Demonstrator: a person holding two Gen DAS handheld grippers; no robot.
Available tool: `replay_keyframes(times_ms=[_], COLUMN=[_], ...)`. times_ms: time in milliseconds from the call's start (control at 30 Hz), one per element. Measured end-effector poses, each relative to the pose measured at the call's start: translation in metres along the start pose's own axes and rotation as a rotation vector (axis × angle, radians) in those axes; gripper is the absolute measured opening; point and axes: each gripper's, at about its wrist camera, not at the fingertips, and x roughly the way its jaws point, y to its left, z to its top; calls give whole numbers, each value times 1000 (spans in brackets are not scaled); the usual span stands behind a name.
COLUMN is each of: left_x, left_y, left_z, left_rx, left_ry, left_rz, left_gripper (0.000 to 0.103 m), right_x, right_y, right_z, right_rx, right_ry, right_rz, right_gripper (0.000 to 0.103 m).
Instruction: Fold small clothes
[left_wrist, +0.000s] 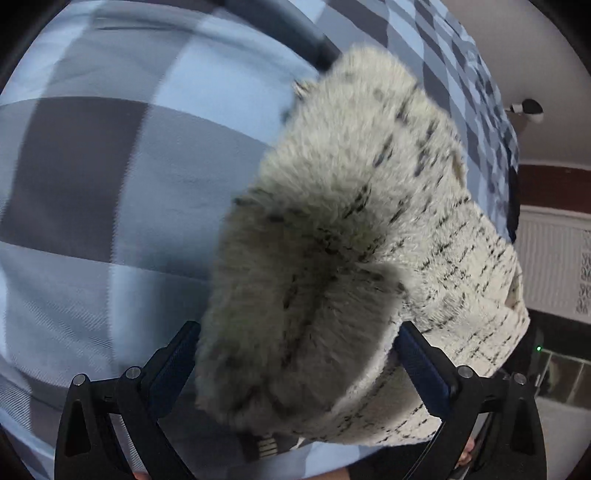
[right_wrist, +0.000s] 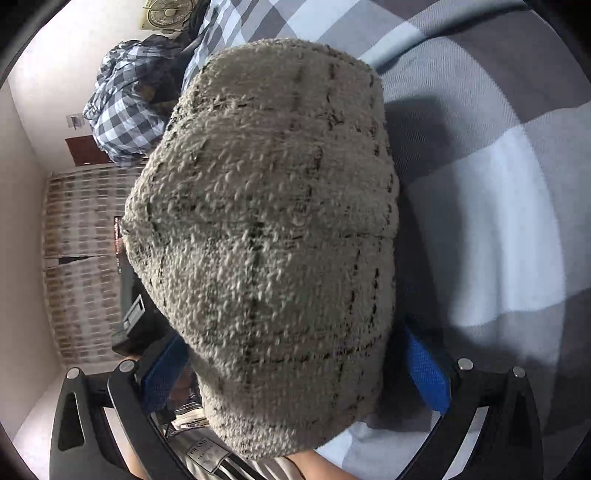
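Both grippers, left (left_wrist: 297, 363) and right (right_wrist: 295, 369), have their fingers clamped on the fuzzy cream garment with dark dashed checks (left_wrist: 362, 236), held above the blue-grey checked bed cover (left_wrist: 110, 184), apparently mid-fold; next it likely needs laying flat.

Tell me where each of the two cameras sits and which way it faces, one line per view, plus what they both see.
Left wrist: mounted on the left gripper, looking along its fingers at a fuzzy cream garment held over a checked bedcover; both of its own fingers show.
Right wrist: mounted on the right gripper, looking along its fingers at the same garment; its fingers show, plus skin at the bottom edge.
Shared: the garment and the bedcover.
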Motion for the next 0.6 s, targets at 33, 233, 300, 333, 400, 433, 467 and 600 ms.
replay_keyframes(times_ms=[33, 233, 300, 333, 400, 433, 467, 600], left_x=[3, 5, 1, -1, -8, -13, -18, -46], left_y=[-3, -15, -19, -22, -28, -33, -40, -82], left_z=[0, -5, -7, -9, -10, -11, -15, -27], left_rx=[5, 23, 41, 52, 74, 85, 107, 234], left_ry=[-3, -15, -27, -39, -68, -90, -115, -242], left_rz=[-1, -58, -51, -47, -38, -37, -37, -41], left_gripper=[98, 61, 54, 52, 46, 46, 45, 44], right_x=[2, -3, -3, -3, -6, -9, -11, -38], right_y=[3, 20, 26, 31, 42, 48, 55, 90], right_z=[-2, -5, -4, -5, -9, -11, -12, -14], right_rx=[-8, -96, -118, -136, -175, -196, -217, -345], right_ry=[-1, -23, -38, -48, -76, -94, -114, -210], right_rz=[-1, -40, -61, -76, -104, -115, -124, -128], right_gripper=[102, 89, 78, 76, 68, 66, 63, 60])
